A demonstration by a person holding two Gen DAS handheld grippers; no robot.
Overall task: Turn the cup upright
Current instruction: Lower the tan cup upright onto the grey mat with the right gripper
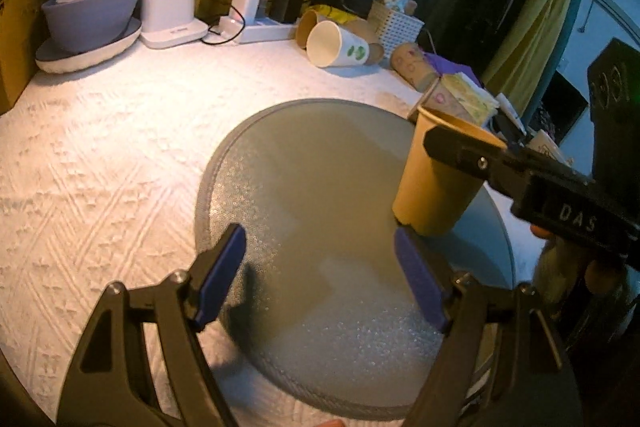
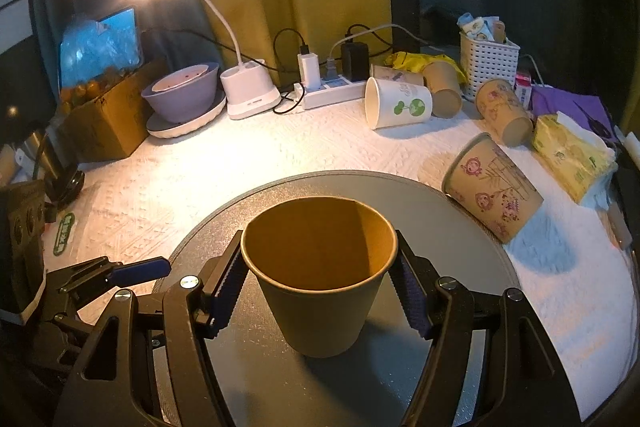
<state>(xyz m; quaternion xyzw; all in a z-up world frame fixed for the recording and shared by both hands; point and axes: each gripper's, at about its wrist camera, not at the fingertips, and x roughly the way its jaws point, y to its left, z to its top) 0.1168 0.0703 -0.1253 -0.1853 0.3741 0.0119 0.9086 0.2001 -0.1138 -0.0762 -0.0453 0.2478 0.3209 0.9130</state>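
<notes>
A plain brown paper cup [image 2: 320,275] stands upright, mouth up, on the round grey tray [image 2: 460,211]. My right gripper [image 2: 318,291] is shut on the cup, its blue pads [image 2: 228,291] pressing both sides just below the rim. In the left wrist view the same cup [image 1: 436,179] stands at the tray's right side with the right gripper's black finger [image 1: 464,147] across its rim. My left gripper [image 1: 320,267] is open and empty, low over the grey tray [image 1: 304,195], left of the cup.
Several other paper cups lie on their sides behind the tray: a white one [image 2: 396,103], a printed one [image 2: 492,187] on the tray's edge. A basket [image 2: 488,63], tissue pack [image 2: 568,155], power strip [image 2: 332,91], lamp [image 2: 248,91], bowl [image 2: 184,95] and box [image 2: 104,123] line the back.
</notes>
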